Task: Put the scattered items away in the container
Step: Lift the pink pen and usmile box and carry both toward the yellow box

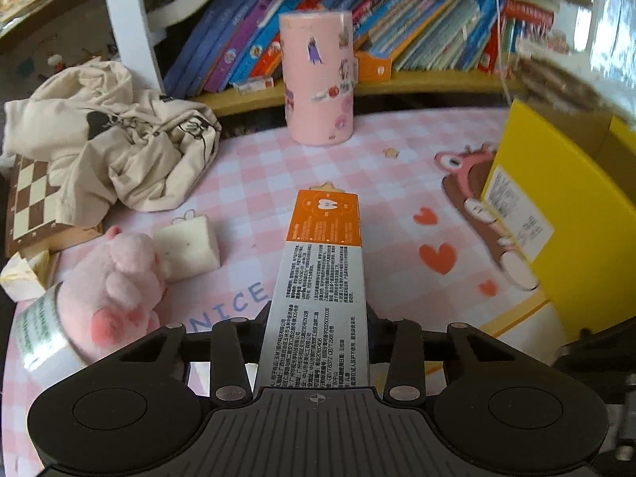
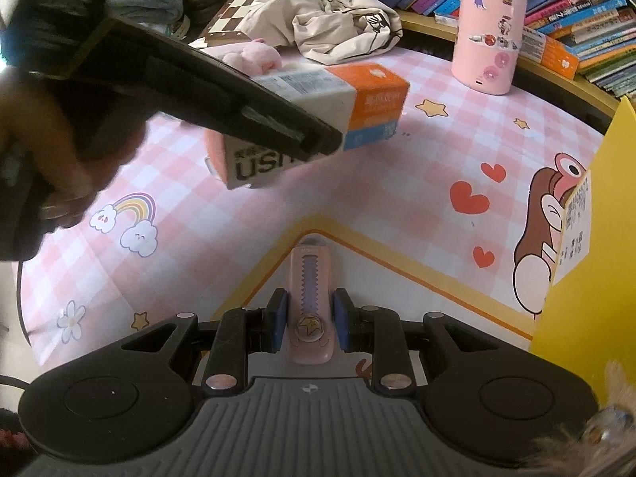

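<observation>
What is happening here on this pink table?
A person is tidying with a tool in each hand. The left tool grips a long orange and white box, lifted above the table. The right tool is shut on a small pink utility knife. The yellow container stands at the right.

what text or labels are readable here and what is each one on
"NICE": printed on the pink checked mat.
"US...": cut off by the left hand-held gripper, on the end of the orange and white box it grips.
Fine print on that box, the white label on the yellow container, and the book spines: too small or blurred to read.
</observation>
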`<control>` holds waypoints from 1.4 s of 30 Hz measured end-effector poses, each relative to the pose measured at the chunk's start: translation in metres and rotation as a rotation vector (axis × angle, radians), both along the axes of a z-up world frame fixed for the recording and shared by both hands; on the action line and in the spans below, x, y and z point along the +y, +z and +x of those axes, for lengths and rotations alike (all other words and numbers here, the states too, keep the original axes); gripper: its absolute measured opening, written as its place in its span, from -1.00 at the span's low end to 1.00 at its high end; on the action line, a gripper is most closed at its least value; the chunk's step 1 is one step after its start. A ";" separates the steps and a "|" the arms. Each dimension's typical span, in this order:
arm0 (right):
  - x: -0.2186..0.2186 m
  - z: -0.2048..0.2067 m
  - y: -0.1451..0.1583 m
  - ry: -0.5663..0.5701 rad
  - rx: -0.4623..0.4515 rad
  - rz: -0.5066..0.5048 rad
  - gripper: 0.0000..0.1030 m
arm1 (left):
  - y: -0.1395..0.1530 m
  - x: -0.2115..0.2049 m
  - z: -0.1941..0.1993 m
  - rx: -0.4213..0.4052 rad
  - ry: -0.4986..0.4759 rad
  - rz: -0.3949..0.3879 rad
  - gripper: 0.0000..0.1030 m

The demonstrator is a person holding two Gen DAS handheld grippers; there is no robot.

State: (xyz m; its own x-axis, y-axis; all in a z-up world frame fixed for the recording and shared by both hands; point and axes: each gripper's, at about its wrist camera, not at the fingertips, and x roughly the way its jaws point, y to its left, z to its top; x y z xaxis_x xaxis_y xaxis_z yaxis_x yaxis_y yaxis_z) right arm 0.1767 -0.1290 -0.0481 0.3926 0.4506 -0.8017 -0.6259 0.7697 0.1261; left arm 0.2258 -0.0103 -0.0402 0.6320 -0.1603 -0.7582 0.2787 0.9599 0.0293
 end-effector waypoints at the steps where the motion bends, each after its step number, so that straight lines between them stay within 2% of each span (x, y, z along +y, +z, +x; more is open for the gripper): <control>1: -0.001 0.000 0.000 -0.004 0.003 0.002 -0.55 | 0.004 0.001 -0.004 -0.005 0.005 -0.012 -0.26; 6: -0.003 -0.002 0.003 -0.026 0.006 0.012 -0.55 | 0.017 0.009 -0.023 -0.017 0.032 -0.064 -0.25; 15: -0.006 -0.009 0.010 -0.053 0.001 0.031 -0.55 | 0.029 0.024 -0.061 -0.042 0.080 -0.105 -0.25; 28: -0.004 -0.033 0.022 -0.082 -0.027 0.037 -0.55 | 0.029 0.046 -0.105 -0.034 0.142 -0.138 -0.25; 42: -0.003 -0.062 0.035 -0.108 -0.068 0.044 -0.55 | 0.036 0.051 -0.144 -0.051 0.136 -0.178 -0.25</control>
State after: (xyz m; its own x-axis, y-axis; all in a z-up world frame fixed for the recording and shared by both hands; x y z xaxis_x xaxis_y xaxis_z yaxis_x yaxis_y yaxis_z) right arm 0.1146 -0.1325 -0.0133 0.4935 0.4367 -0.7522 -0.5478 0.8278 0.1212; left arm 0.0814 0.0406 -0.0045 0.6937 -0.1998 -0.6920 0.1494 0.9798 -0.1331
